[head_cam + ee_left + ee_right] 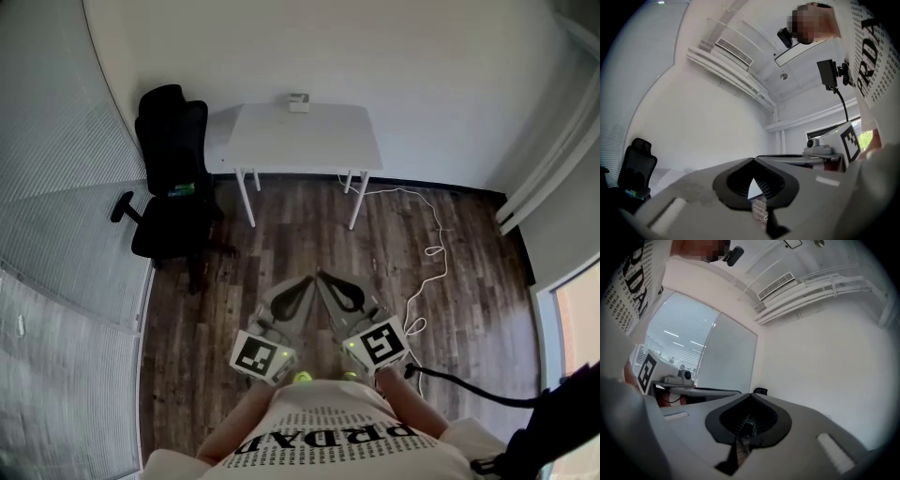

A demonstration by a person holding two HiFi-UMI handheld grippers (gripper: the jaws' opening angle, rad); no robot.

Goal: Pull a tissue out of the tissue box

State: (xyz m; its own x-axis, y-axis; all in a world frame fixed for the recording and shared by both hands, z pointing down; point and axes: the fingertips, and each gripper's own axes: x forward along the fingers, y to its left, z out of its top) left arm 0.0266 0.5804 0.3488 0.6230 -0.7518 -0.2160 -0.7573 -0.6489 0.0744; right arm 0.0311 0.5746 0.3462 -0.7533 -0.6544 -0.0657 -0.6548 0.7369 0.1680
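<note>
A small tissue box (299, 103) stands at the back edge of a white table (272, 141) against the far wall, well away from both grippers. My left gripper (305, 281) and right gripper (325, 278) are held side by side close to the body, above the wood floor, and point towards the table. In the left gripper view the left gripper (753, 160) has its jaws meeting at the tips, with nothing between them. The right gripper (750, 394) in its own view is likewise shut and empty. Neither gripper view shows the tissue box.
A black office chair (173, 178) stands left of the table, also seen as the chair (635, 168) in the left gripper view. A white cable (433, 253) trails over the floor to the right. A black cable (469, 386) runs by my right side. Window blinds (56, 234) line the left.
</note>
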